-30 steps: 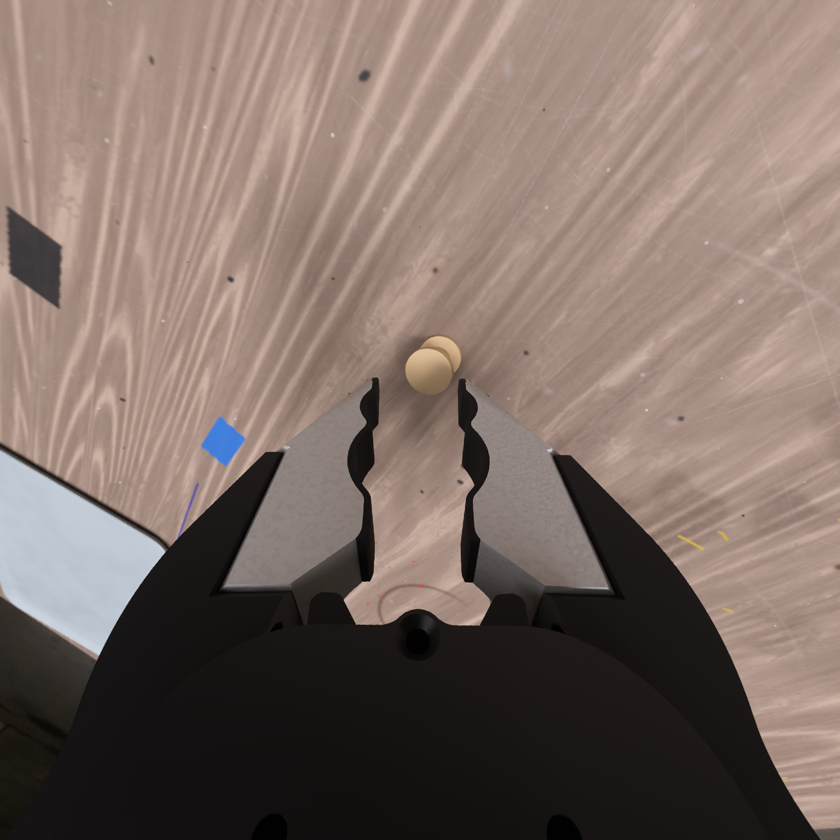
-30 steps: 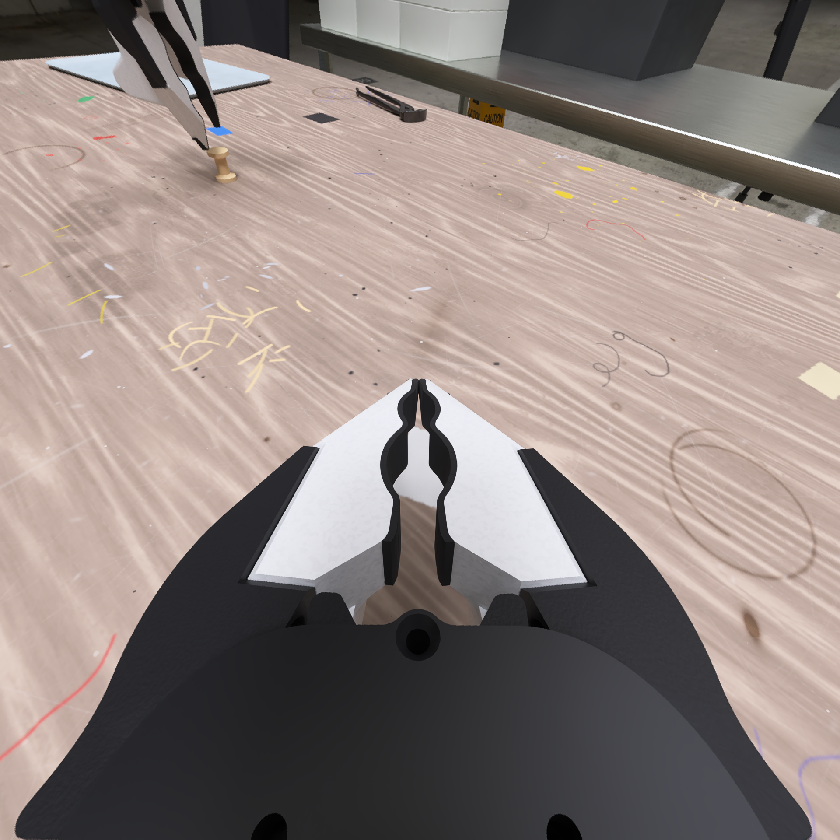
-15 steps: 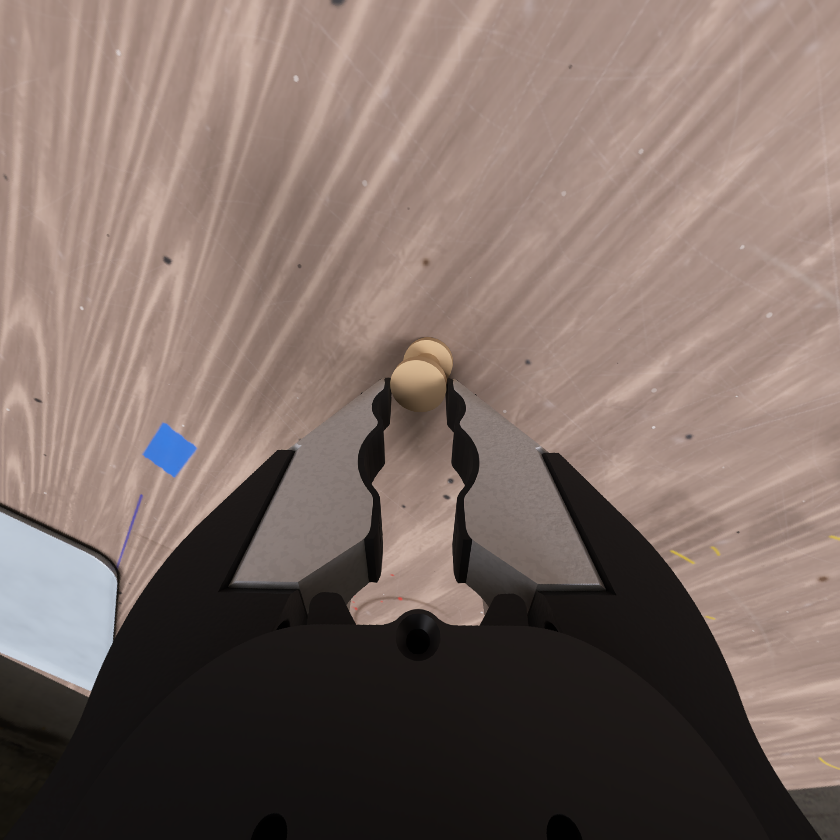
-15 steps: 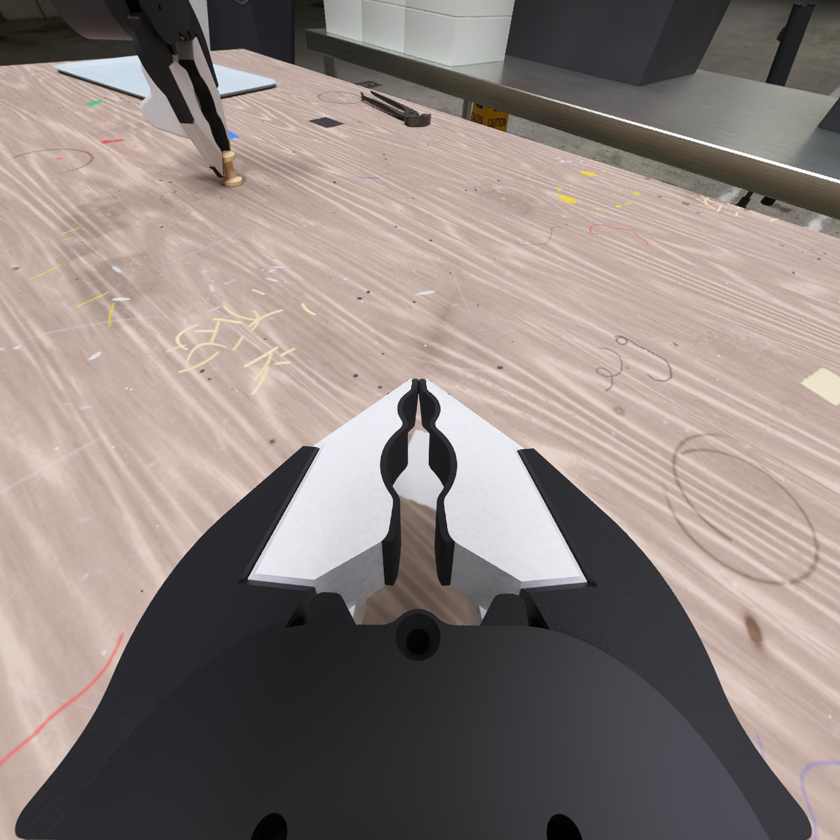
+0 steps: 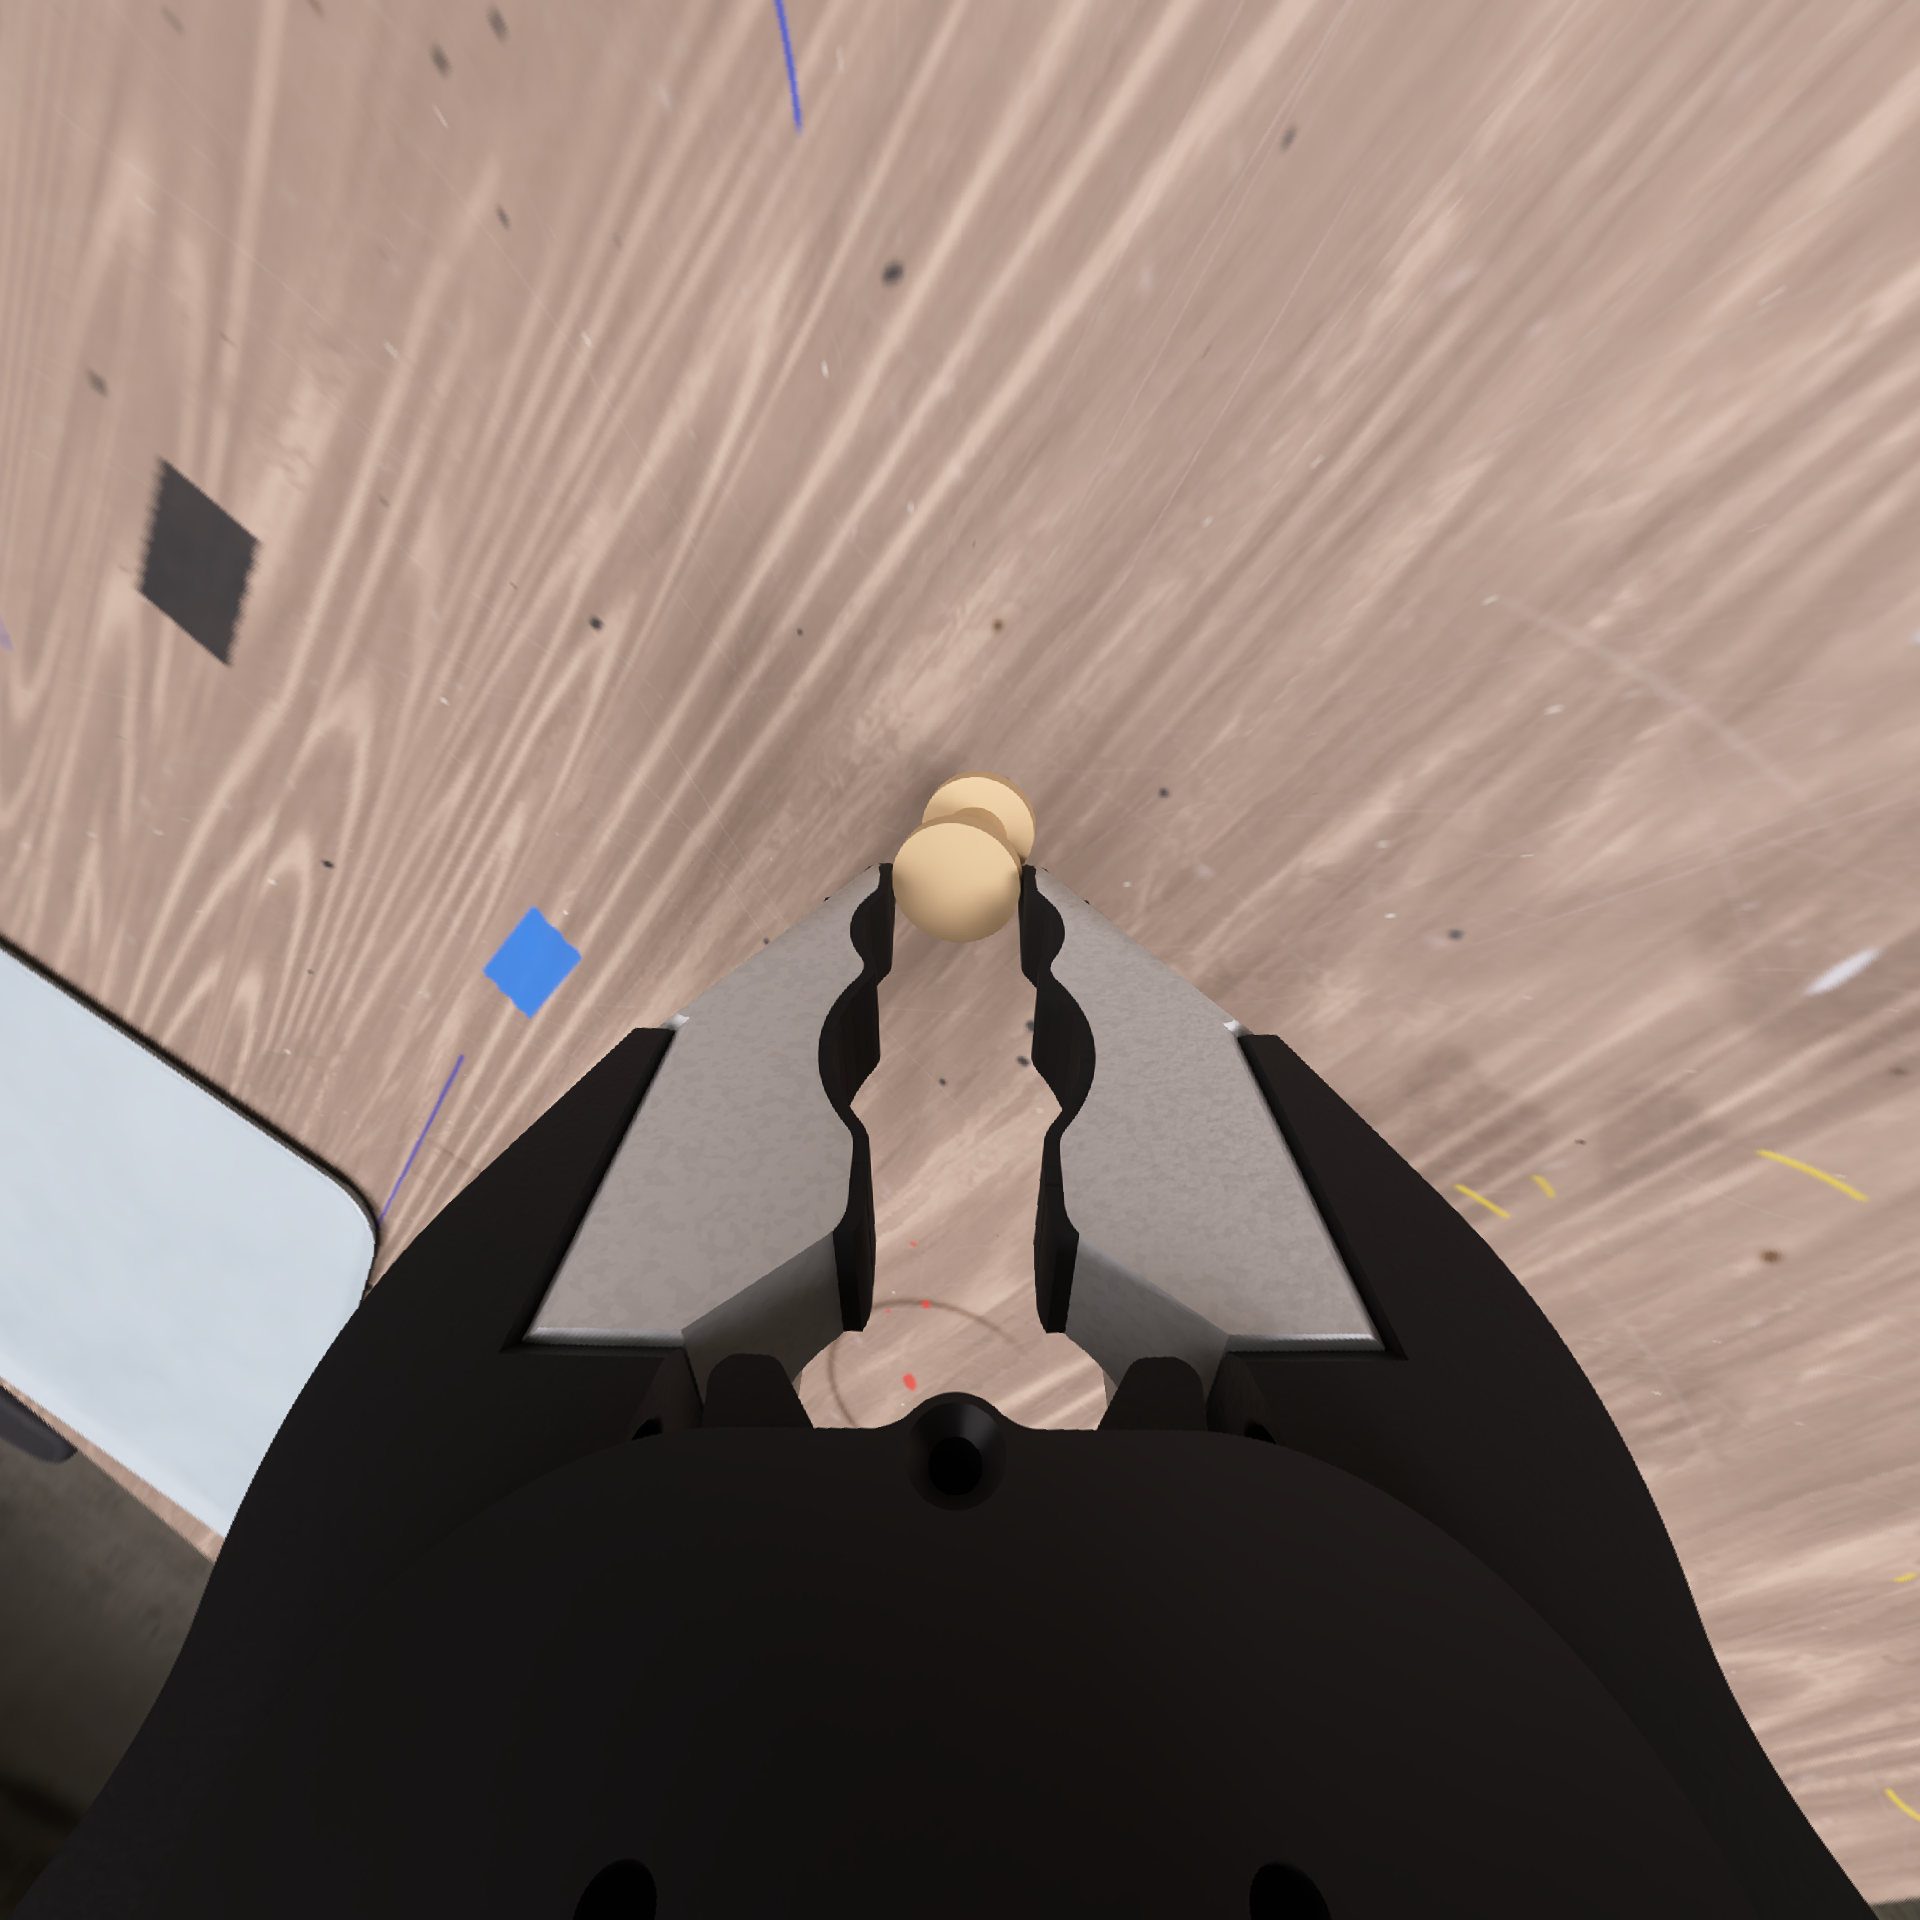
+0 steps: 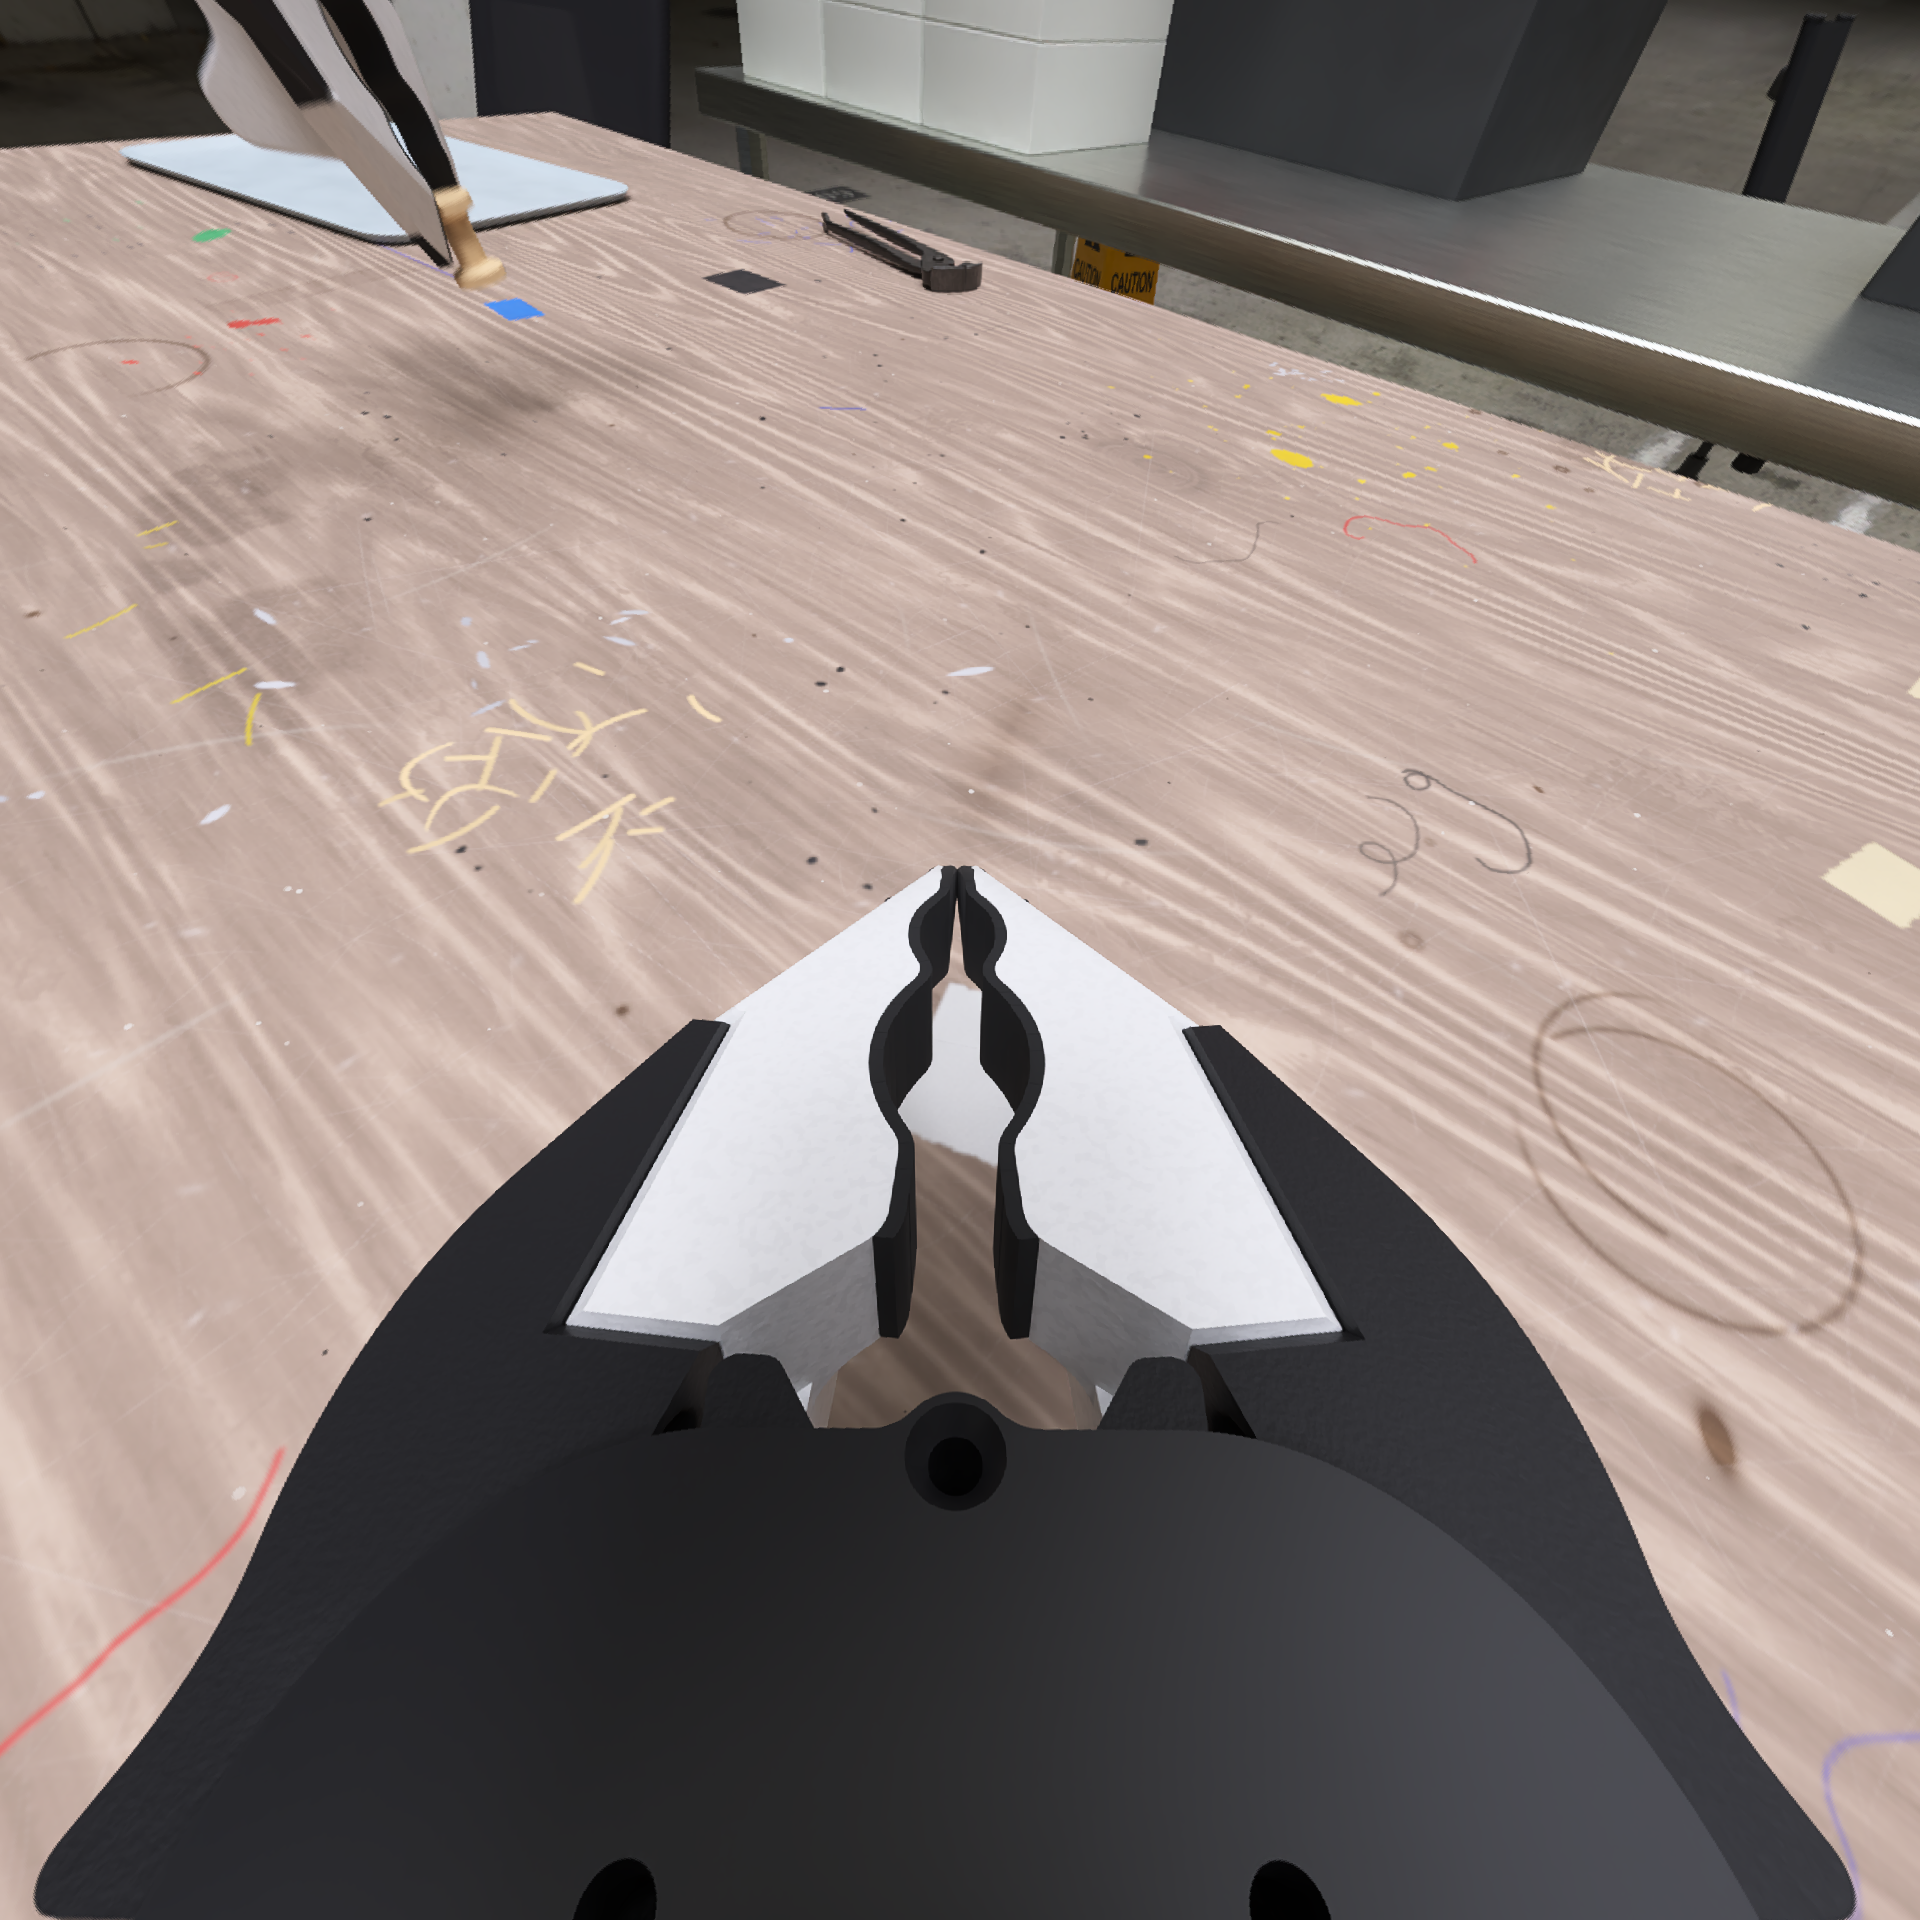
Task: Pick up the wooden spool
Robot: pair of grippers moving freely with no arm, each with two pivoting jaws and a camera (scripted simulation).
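Observation:
The wooden spool (image 5: 956, 899) is a small tan piece with rounded ends. It sits between the fingertips of my left gripper (image 5: 957, 878), which is shut on it. In the right wrist view the spool (image 6: 464, 237) hangs tilted from the left gripper (image 6: 442, 249) at the far left, a little above the wooden table (image 6: 935, 540). My right gripper (image 6: 956, 875) is shut and empty, low over the table's near middle, far from the spool.
A white flat pad (image 5: 135, 1226) lies at the table's corner, near the left gripper, and also shows in the right wrist view (image 6: 540, 182). A blue square (image 5: 532, 961) and a black square (image 5: 197, 561) mark the table. Dark pliers (image 6: 904, 255) lie farther back. A metal bench (image 6: 1455, 260) stands behind.
My left gripper came down around the spool, shut on it and raised it off the table. The right gripper stayed shut and nearly still.

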